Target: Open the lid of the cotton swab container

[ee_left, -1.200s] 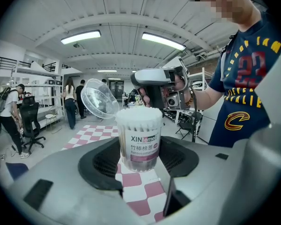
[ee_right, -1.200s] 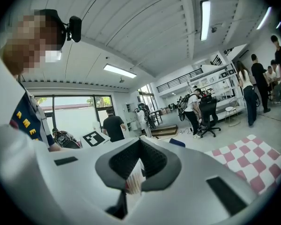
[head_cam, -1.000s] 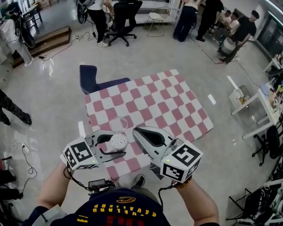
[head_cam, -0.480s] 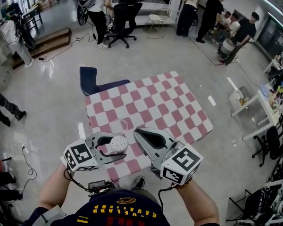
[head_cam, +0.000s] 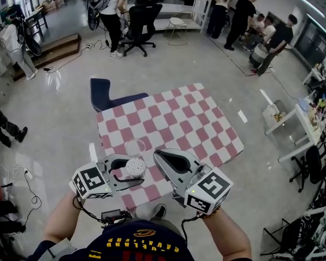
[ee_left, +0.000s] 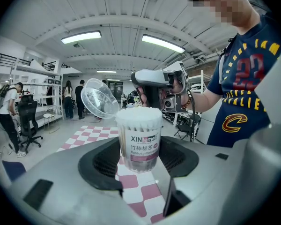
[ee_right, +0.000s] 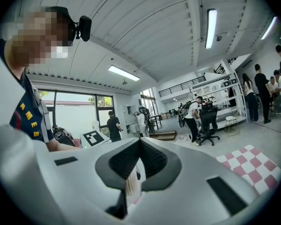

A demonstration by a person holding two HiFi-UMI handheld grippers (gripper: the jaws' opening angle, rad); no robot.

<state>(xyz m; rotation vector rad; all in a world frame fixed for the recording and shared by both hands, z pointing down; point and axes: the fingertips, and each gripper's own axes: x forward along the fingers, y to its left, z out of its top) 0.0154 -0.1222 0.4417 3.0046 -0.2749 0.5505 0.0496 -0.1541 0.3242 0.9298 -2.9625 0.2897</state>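
Note:
The cotton swab container (head_cam: pixel 136 166), a clear tub packed with white swabs, stands at the near edge of the checkered table (head_cam: pixel 179 118). My left gripper (head_cam: pixel 137 171) is shut on its body, a jaw on each side. In the left gripper view the container (ee_left: pixel 139 137) fills the gap between the pads of my left gripper (ee_left: pixel 139 154). Its clear lid (ee_left: pixel 99 99) is swung up and tilted back on the left; the same lid (head_cam: pixel 135 145) shows beyond the tub. My right gripper (head_cam: pixel 157 154) hovers just right of the container, shut and empty; its closed jaws (ee_right: pixel 139 142) point across the room.
A dark blue chair (head_cam: pixel 104 92) stands at the table's far left corner. Several people (head_cam: pixel 228 10) and a black office chair (head_cam: pixel 144 15) are at the far end of the room. A white desk (head_cam: pixel 293 129) stands to the right.
Both grippers and the container have kept their places. Only people in the background have walked.

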